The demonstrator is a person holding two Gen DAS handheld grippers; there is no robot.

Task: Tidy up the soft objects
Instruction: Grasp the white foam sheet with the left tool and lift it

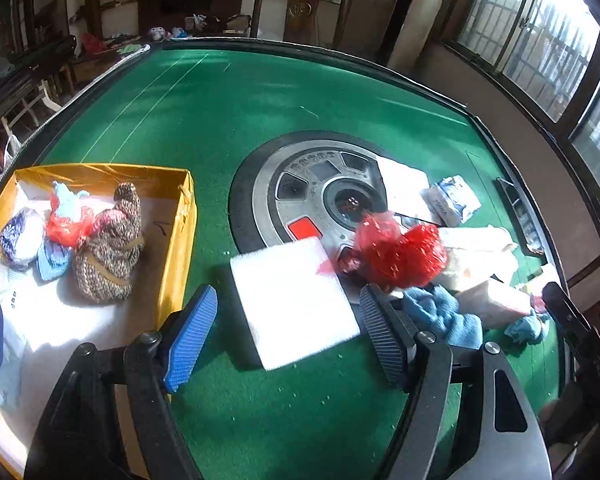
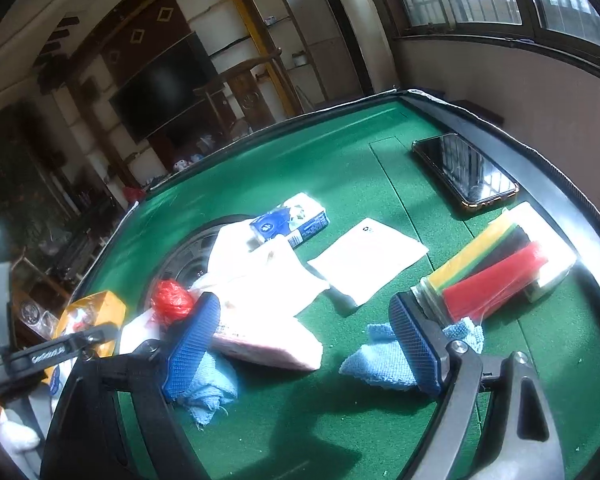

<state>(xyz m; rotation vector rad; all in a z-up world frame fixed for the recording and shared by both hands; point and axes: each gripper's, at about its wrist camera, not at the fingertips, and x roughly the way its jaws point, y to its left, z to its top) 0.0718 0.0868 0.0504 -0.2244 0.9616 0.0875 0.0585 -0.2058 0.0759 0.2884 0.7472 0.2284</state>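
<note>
My left gripper (image 1: 288, 324) is open, its fingers on either side of a white sponge block (image 1: 294, 304) lying on the green table (image 1: 204, 120). A yellow box (image 1: 176, 248) at the left holds a knitted brown pouch (image 1: 110, 246), a red bag (image 1: 66, 226) and tissue packs. A red plastic bag (image 1: 400, 254), blue cloths (image 1: 444, 314) and pink-white tissue packs (image 1: 488, 296) lie to the right. My right gripper (image 2: 304, 340) is open above a pink tissue pack (image 2: 268, 344), with a blue cloth (image 2: 380, 360) and another blue cloth (image 2: 208, 388) beside its fingers.
A round grey hub (image 1: 324, 200) sits in the table's middle. A phone (image 2: 464, 168), a pack of coloured sponges (image 2: 500, 268), a white flat packet (image 2: 368, 260) and a blue-white tissue pack (image 2: 290, 224) lie on the right side. The table has a raised dark rim (image 2: 540, 168).
</note>
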